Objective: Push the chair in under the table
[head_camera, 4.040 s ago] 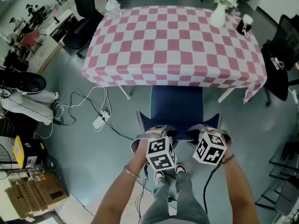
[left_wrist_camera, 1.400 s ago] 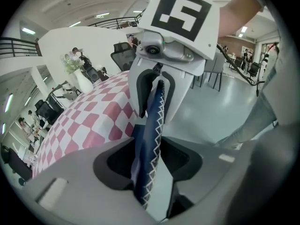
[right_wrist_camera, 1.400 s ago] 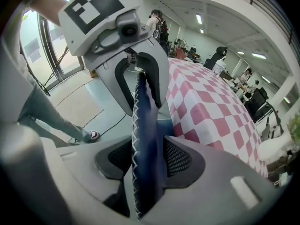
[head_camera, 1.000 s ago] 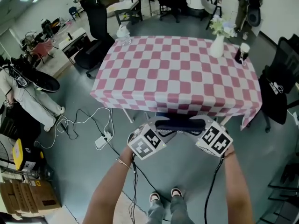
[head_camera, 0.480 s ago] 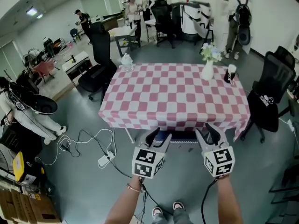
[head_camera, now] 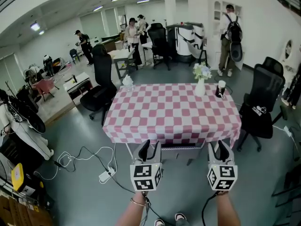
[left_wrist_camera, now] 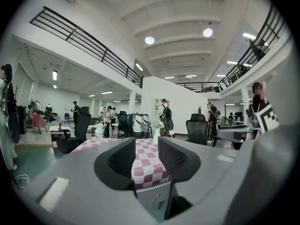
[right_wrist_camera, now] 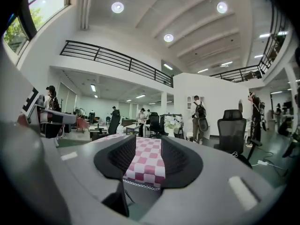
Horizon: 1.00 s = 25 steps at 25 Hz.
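Note:
The table [head_camera: 171,111] under its pink-and-white checked cloth stands in the middle of the head view. Only the dark top of the chair's back [head_camera: 182,147] shows, under the cloth's near edge. The rest of the chair is hidden beneath the table. My left gripper [head_camera: 149,149] and right gripper [head_camera: 221,149] hang level in front of that edge, apart from the chair. The left jaws have just been closing a little, with nothing between them. In the left gripper view the gripper [left_wrist_camera: 146,149] frames only the cloth [left_wrist_camera: 149,161]. The right gripper [right_wrist_camera: 147,154] is open and holds nothing.
Black office chairs stand left [head_camera: 99,86] and right [head_camera: 262,102] of the table. A vase of flowers [head_camera: 201,81], a dark cup [head_camera: 219,89] and a clear bottle [head_camera: 127,83] sit on the far side. A power strip with cables [head_camera: 104,175] lies on the floor left. People stand at the back.
Both grippers have come off the chair back and risen, turning level. The chair went from standing out in front to tucked under the table. The head view has tilted up.

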Motion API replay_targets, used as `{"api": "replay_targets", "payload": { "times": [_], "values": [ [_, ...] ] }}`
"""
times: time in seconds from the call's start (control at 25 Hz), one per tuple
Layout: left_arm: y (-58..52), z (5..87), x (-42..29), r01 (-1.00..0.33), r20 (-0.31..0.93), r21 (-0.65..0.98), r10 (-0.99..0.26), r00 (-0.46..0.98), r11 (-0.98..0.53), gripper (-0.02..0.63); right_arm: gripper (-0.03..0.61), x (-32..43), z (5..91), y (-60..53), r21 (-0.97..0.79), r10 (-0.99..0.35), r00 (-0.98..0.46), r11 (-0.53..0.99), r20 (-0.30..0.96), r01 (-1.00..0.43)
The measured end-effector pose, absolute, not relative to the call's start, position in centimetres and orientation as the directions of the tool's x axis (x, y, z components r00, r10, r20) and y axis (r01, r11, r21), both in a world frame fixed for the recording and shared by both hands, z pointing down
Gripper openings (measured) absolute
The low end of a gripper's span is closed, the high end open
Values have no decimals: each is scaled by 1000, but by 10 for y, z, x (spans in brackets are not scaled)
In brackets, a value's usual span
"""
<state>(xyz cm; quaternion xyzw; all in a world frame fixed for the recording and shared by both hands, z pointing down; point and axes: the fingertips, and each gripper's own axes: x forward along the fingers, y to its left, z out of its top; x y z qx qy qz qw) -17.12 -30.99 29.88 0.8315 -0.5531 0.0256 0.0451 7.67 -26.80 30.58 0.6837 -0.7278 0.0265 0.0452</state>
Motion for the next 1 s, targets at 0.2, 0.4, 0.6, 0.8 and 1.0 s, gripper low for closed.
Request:
{"api": "replay_targets", "payload": {
  "times": [0.2,0.4,0.6,0.8,1.0],
  "values": [
    [-283,290,-177,-927,59,53,-925,375,-372,66,162,81,302,-226,9,-995,-1,2,103,-1000],
    [-271,282,-175,-931,34,49,-931,363,-361,16,40,93,288,-201,-1,-996,71,-71,58,-997],
    [-263,281,-176,-936,16,48,-936,350,-349,2,19,101,279,-188,-3,-994,97,-97,40,-995],
    [-260,288,-182,-939,23,73,-941,338,-336,1,10,103,275,-186,21,-995,93,-92,47,-996],
    [-259,292,-185,-938,38,69,-938,344,-341,0,9,102,280,-190,24,-994,93,-92,64,-995]
  ]
}}
